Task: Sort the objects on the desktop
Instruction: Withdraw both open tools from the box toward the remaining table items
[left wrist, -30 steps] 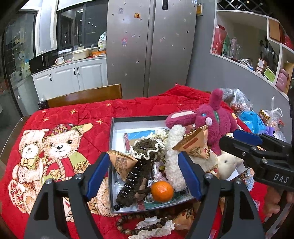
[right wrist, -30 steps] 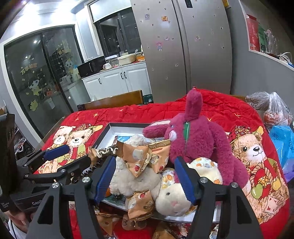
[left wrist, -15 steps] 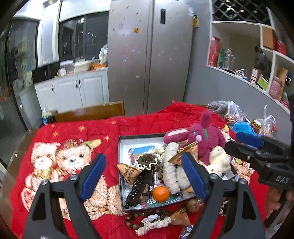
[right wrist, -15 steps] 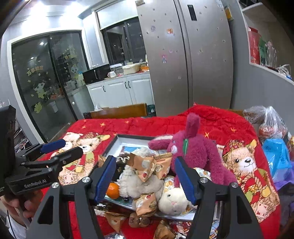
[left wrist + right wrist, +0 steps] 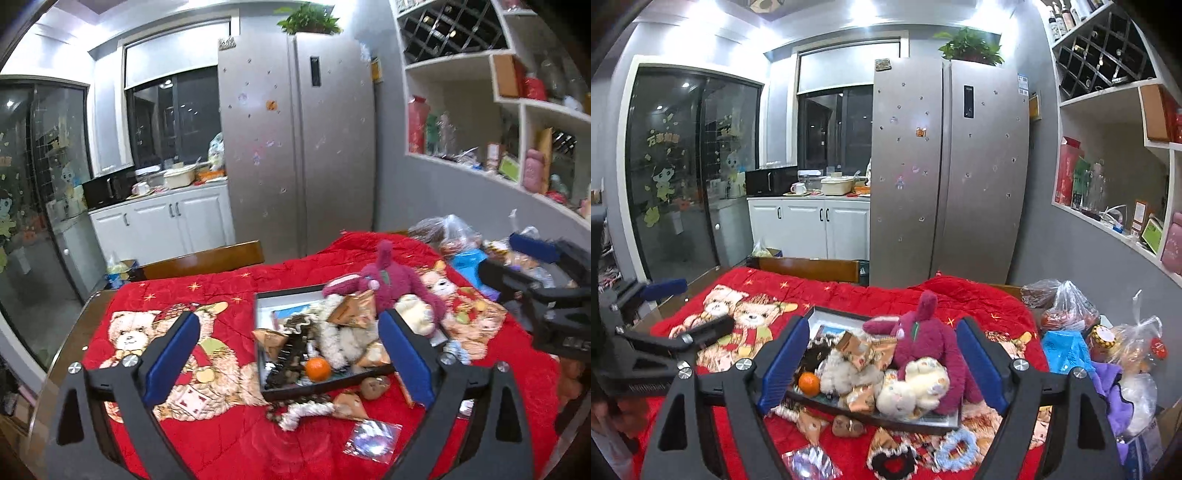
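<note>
Left tongs [image 5: 288, 354] are seen with jaws wide apart, nothing between the blue pads, held above the near-left part of the counter [image 5: 229, 291]. Right tongs [image 5: 882, 360] are likewise spread apart and empty, held above the near edge.

The counter is covered by a red quilted cloth [image 5: 177, 435] with teddy-bear prints. A shallow dark tray [image 5: 280, 393] is placed near the middle, slightly toward the near edge. It is overfilled:
- magenta plush rabbit [image 5: 923, 332] lying across the tray's far-right corner, partly spilling over the right rim
- cream plush toy [image 5: 916, 384] resting against the rabbit at the near-right corner
- white fluffy plush [image 5: 842, 373] mid-tray
- orange fruit [image 5: 317, 368] at the near edge of the tray, inside the rim
- dark hair clip [image 5: 291, 350] on the left side, just beside the orange
- brown snack packets [image 5: 351, 314] piled on top of the plush items

Outside the tray, along the counter's near edge: a bead string with white frilly scrunchie [image 5: 303, 410], a small brown plush piece [image 5: 373, 386], a shiny foil packet [image 5: 373, 437], a blue scrunchie [image 5: 956, 448], and a dark scrunchie [image 5: 890, 461].

Plastic bags [image 5: 1067, 306] and a blue pouch [image 5: 1065, 352] are stacked at the counter's right edge. A wooden chair back [image 5: 809, 267] is seen at the far edge.
</note>
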Available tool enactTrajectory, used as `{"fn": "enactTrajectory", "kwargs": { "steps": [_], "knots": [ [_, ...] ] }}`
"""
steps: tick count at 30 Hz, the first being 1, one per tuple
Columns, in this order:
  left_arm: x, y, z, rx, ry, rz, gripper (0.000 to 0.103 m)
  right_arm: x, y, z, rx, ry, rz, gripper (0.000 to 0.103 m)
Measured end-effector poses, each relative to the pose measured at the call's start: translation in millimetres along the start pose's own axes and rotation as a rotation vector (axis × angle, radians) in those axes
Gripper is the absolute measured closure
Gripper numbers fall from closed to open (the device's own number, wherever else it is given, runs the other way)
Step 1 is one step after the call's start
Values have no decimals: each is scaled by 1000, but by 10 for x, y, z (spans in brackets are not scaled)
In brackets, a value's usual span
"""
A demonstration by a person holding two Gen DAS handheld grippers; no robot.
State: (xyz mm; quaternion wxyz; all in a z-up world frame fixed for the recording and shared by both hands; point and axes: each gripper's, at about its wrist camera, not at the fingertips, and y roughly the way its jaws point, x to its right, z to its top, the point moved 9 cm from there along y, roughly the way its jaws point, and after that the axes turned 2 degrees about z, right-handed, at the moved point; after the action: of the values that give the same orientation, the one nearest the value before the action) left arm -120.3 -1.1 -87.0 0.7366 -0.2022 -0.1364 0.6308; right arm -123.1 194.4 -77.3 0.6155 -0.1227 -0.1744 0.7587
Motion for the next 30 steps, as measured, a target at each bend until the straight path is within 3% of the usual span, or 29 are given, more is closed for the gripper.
{"fn": "enactTrajectory", "kwargs": {
  "steps": [5,10,13,15,16,23,30],
  "knots": [
    [99,-207,-300,30,-41,-130,1,31,-69,-192,-5,49,29,19],
    [78,-47,-745,51,-45,-120,1,-24,42,-523,-22,46,47,19],
    [92,170,-998,-19,-78,-151,1,-82,212,-838,-35,72,59,19],
    [74,296,-1106,-63,-69,-110,1,-112,409,-1073,-85,113,70,19],
    [56,353,-1157,-79,-56,-72,1,-102,534,-1192,-156,125,38,19],
    [157,612,-1399,-150,-6,-85,1,28,622,-1438,-202,142,-12,19],
    [131,714,-1475,-191,-36,-98,1,205,698,-1631,-265,208,-19,19]
  ]
}}
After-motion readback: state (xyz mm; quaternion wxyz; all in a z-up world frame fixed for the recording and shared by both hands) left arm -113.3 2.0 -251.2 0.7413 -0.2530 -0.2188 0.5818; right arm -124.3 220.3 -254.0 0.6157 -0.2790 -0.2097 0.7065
